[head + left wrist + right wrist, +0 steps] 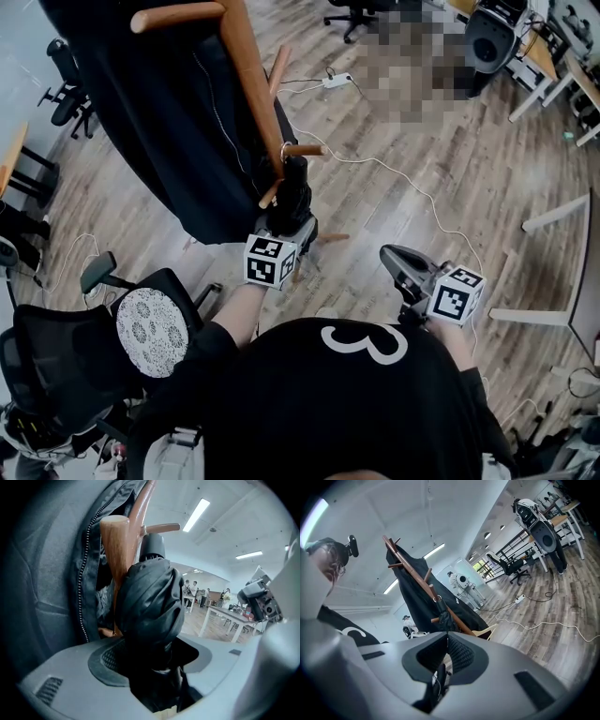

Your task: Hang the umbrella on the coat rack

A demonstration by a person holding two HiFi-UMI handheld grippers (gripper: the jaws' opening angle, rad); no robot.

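Observation:
A wooden coat rack [248, 75] leans across the upper left, with a black coat [159, 122] draped on it. The folded black umbrella [293, 192] hangs upright against the pole, its top just under a short peg [305, 149]. My left gripper [286, 225] is shut on the umbrella's lower part. In the left gripper view the umbrella [150, 606] fills the gap of the left gripper [150, 663], beside the pole [114, 550]. My right gripper [389, 255] hovers apart to the right, shut and holding nothing. The right gripper view shows the rack [412, 571] and the umbrella [445, 618] ahead.
A black office chair [56, 366] with a white patterned cushion [150, 330] stands at the lower left. A white cable [412, 187] runs over the wood floor to a power strip [336, 81]. White desk legs [553, 220] stand at the right.

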